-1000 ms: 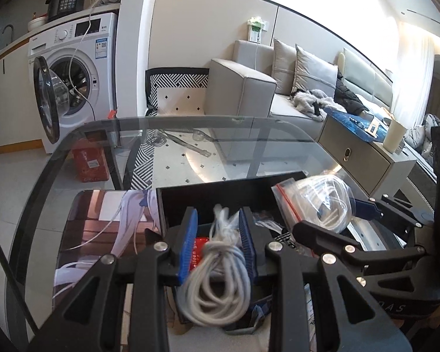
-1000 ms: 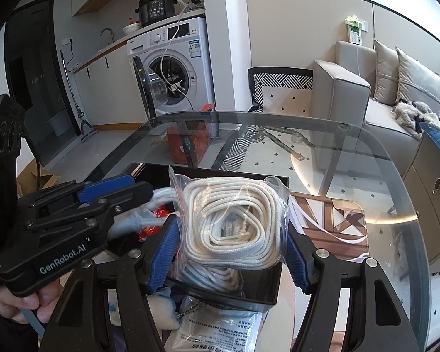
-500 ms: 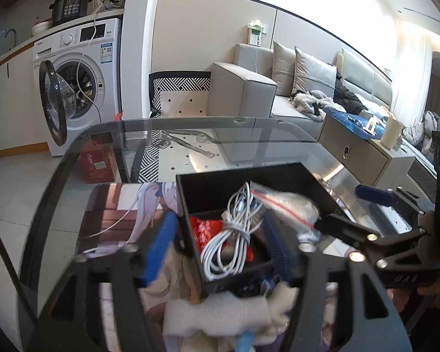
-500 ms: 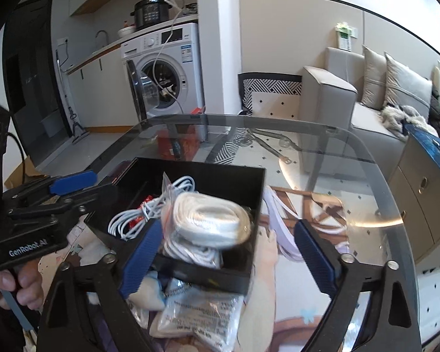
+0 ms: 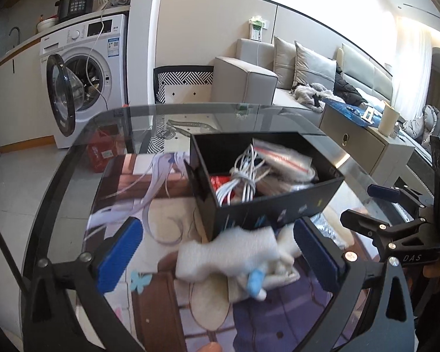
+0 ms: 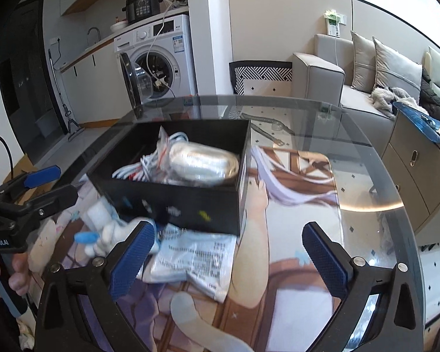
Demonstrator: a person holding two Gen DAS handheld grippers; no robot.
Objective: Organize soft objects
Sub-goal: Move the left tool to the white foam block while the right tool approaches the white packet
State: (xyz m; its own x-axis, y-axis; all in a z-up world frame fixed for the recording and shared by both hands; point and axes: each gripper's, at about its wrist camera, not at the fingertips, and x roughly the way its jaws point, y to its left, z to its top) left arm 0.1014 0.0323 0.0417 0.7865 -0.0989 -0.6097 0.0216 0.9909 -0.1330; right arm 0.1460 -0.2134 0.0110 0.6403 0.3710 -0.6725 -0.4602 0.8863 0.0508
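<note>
A black box [image 5: 278,208] [image 6: 176,202] stands on the glass table. Inside it lie a white cable bundle [image 5: 243,176] and a bagged coil of white rope [image 6: 202,161]. My left gripper [image 5: 217,224] is back from the box's near wall, its jaws opening wide. Nothing is pressed between them; a white foam piece [image 5: 228,252] lies on the mat below the gap. My right gripper [image 6: 228,228] is also back from the box with its jaws opening and nothing gripped. A sealed plastic packet [image 6: 190,258] lies just in front of it.
A printed mat [image 6: 293,205] covers the glass table [image 6: 366,146] around the box. Loose soft items [image 6: 102,214] are piled at the box's near left corner. Each gripper shows in the other's view: right gripper [image 5: 363,205], left gripper [image 6: 58,184]. A sofa and a washing machine stand beyond.
The left gripper let go of the cable bundle and the right let go of the bagged rope; both now lie in the box. Both grippers opened wide and drew back.
</note>
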